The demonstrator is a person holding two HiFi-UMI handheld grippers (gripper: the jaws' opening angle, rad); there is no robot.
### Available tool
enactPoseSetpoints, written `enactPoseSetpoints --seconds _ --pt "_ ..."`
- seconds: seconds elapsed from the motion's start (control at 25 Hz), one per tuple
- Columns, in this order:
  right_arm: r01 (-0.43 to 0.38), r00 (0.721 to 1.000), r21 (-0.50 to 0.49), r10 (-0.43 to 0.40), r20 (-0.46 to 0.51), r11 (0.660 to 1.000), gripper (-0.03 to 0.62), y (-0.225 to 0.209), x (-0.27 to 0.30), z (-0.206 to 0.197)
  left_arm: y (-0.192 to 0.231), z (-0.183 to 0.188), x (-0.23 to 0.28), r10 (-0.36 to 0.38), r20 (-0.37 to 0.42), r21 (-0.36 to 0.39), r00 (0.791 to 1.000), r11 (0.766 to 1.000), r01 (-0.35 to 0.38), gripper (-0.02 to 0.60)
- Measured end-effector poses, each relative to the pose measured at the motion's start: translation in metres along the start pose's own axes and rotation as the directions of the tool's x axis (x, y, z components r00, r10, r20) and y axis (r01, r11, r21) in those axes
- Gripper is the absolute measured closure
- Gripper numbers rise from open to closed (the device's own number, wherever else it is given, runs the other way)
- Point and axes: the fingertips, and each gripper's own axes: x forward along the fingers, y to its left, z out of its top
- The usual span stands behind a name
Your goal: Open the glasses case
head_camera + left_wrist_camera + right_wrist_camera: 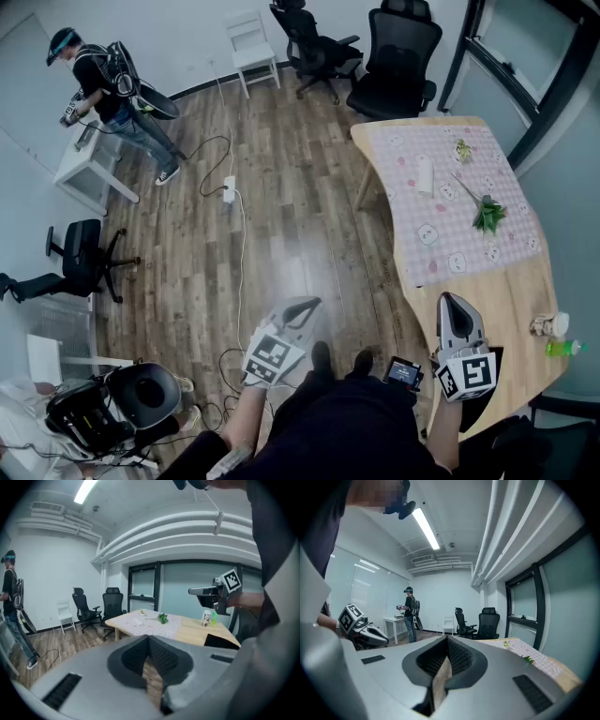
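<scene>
A white oblong thing (424, 173), which may be the glasses case, lies on the pink checked cloth (441, 234) of the wooden table (525, 300) at the right. It also shows as a small white shape (142, 613) in the left gripper view. My left gripper (307, 303) hangs over the wooden floor, well short of the table, shut with nothing between its pads (149, 639). My right gripper (449, 298) is raised above the table's near edge, far from the white thing, and is also shut and empty (447, 639).
A green sprig (487, 216), a small item (462, 150), a cup (548, 325) and a green bottle (565, 348) sit on the table. Black office chairs (398, 56) stand behind it. Cables and a power strip (229, 189) cross the floor. Another person (108, 94) stands at a white desk.
</scene>
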Motion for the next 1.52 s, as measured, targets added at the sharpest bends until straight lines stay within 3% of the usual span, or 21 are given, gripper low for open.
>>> enactPoseSetpoints --seconds 0.2,0.4,0.56,0.72,0.84,1.08,1.28,1.36,1.52 --pt "-0.008 1.000 -0.048 0.007 -0.004 0.999 0.580 -0.013 -0.011 0.002 -0.013 0.013 0.010 0.015 -0.001 0.006 1.000 1.000 -0.015 0.586" --pt "-0.084 0.996 -0.096 0.084 -0.004 0.992 0.580 -0.027 -0.020 -0.003 -0.036 0.031 0.026 0.055 0.008 0.029 0.998 0.998 -0.055 0.586" --pt "-0.169 0.986 -0.090 0.167 -0.024 0.982 0.580 -0.025 -0.015 -0.011 -0.039 0.041 0.017 0.166 0.033 0.006 0.986 0.986 -0.166 0.586" --pt "-0.214 0.977 -0.067 0.214 0.003 0.975 0.580 -0.024 -0.001 -0.013 -0.030 0.040 0.001 0.300 0.065 -0.077 0.952 0.952 -0.295 0.586" --pt "-0.206 0.978 -0.021 0.207 0.029 0.978 0.580 -0.034 0.002 -0.018 -0.034 0.038 0.002 0.336 0.063 -0.097 0.940 0.939 -0.329 0.586" --pt "-0.151 0.988 0.025 0.151 0.023 0.988 0.580 -0.077 -0.005 -0.031 -0.036 0.069 0.024 0.350 0.106 -0.038 0.931 0.937 -0.348 0.586" --pt "-0.112 0.992 0.031 0.110 0.062 0.993 0.580 -0.093 0.019 -0.026 -0.009 0.083 0.036 0.359 0.132 -0.014 0.924 0.933 -0.360 0.585" --pt "-0.098 0.993 0.031 0.096 0.070 0.995 0.580 -0.096 0.032 -0.025 0.005 0.085 0.044 0.356 0.134 -0.043 0.925 0.934 -0.354 0.586" --pt "-0.057 0.998 0.023 0.056 0.040 0.998 0.580 -0.108 0.075 -0.034 0.051 0.083 0.080 0.309 0.150 -0.023 0.939 0.951 -0.309 0.585"
